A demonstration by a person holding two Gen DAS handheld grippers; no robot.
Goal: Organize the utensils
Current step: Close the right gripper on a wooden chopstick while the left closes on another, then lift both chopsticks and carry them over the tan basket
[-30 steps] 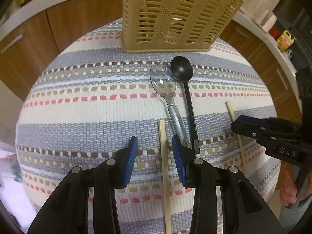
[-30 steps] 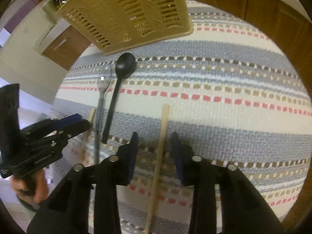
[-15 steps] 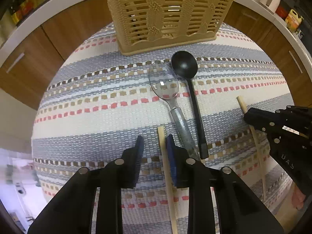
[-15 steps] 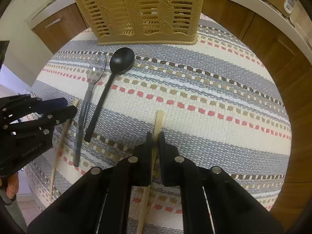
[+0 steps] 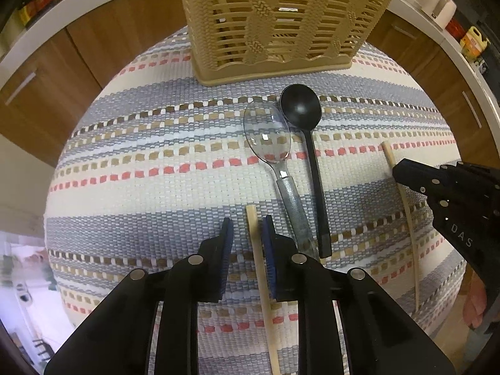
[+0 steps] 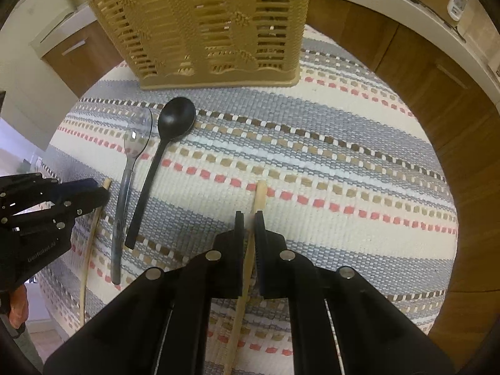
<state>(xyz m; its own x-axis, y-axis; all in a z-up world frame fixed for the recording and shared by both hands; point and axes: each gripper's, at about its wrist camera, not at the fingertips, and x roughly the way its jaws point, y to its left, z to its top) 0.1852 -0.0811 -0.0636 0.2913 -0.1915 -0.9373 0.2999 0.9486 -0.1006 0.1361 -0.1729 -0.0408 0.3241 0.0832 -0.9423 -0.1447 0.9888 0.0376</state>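
A pale wooden chopstick is clamped between the closed pads of the right gripper. A second pale wooden chopstick is straddled by the parted pads of the left gripper. A clear plastic spoon and a black plastic spoon are laid just beside each other on the striped woven cloth, near the tan slatted plastic basket at the far side.
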